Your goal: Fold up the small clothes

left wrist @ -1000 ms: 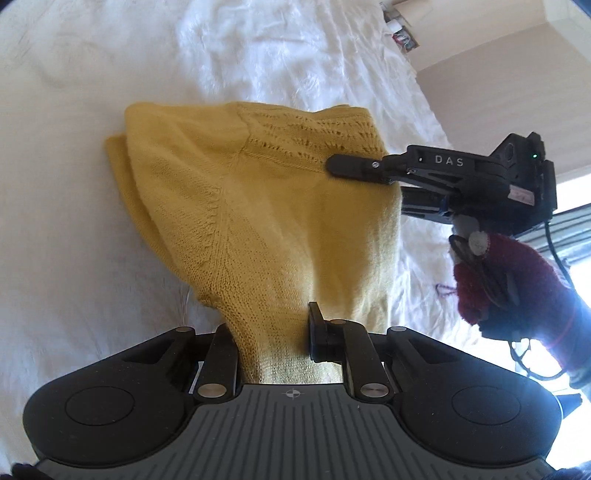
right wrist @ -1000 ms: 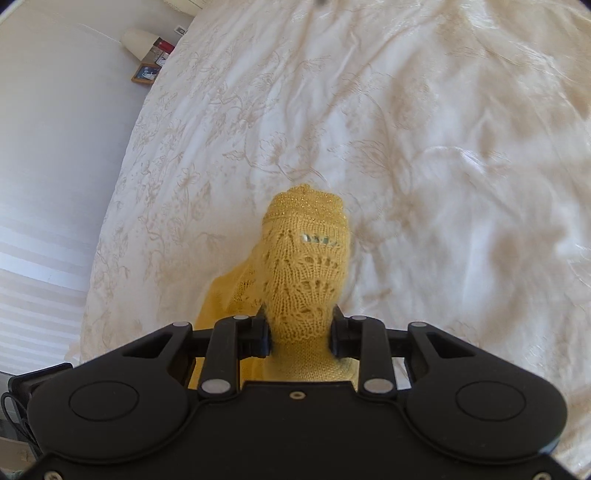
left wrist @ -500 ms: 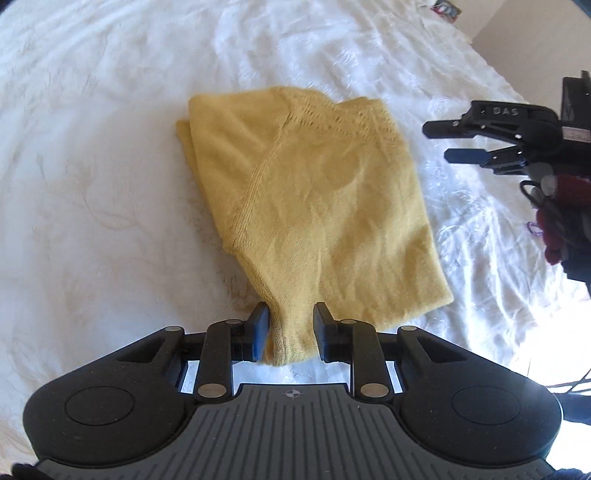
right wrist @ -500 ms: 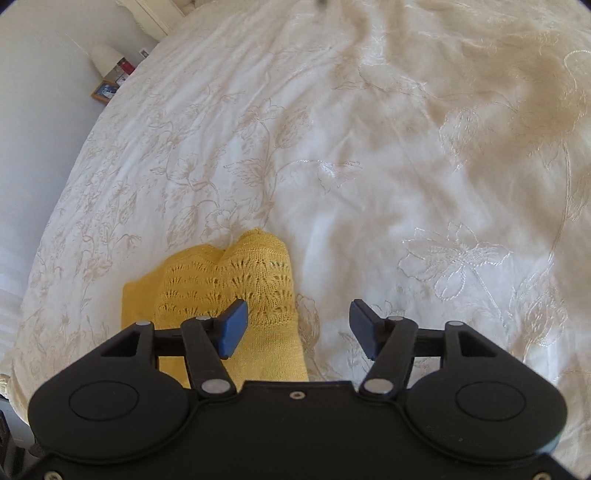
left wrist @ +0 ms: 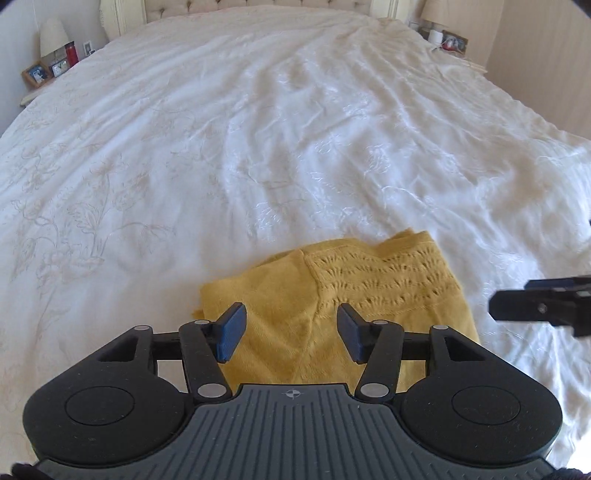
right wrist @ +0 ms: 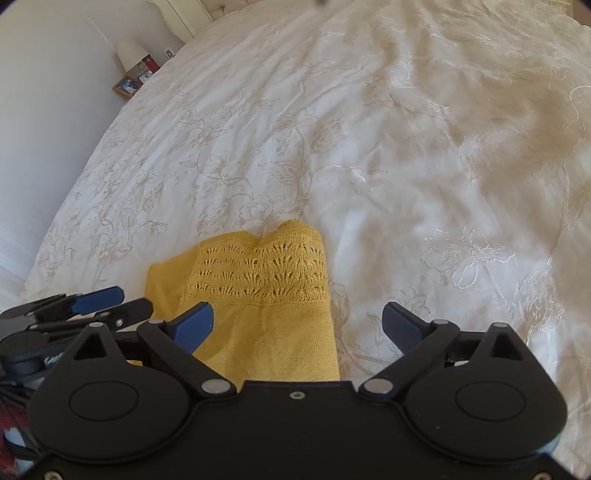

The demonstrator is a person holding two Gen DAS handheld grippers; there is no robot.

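Note:
A yellow knitted sweater [left wrist: 295,295] lies folded on the white embroidered bedspread [left wrist: 258,147], its lace-pattern band on top. My left gripper [left wrist: 291,332] hovers over the near part of the sweater, jaws still opening, pads off the cloth. In the right wrist view the sweater [right wrist: 266,288] sits low and left of centre. My right gripper [right wrist: 297,325] is above its right edge, jaws opening wide with nothing gripped. The right gripper [left wrist: 543,306] shows at the left view's right edge. The left gripper [right wrist: 92,306] shows at the right view's left edge.
The bedspread [right wrist: 406,147] stretches far ahead to a tufted headboard [left wrist: 258,5]. A nightstand with a lamp [left wrist: 51,33] and a picture frame [left wrist: 37,74] stands at the far left; another with small items [left wrist: 450,40] at the far right. A pale wall [right wrist: 44,110] borders the bed.
Both grippers have let go of the sweater, opened and drawn back and up. The sweater, held up a second ago, now lies folded flat on the bed.

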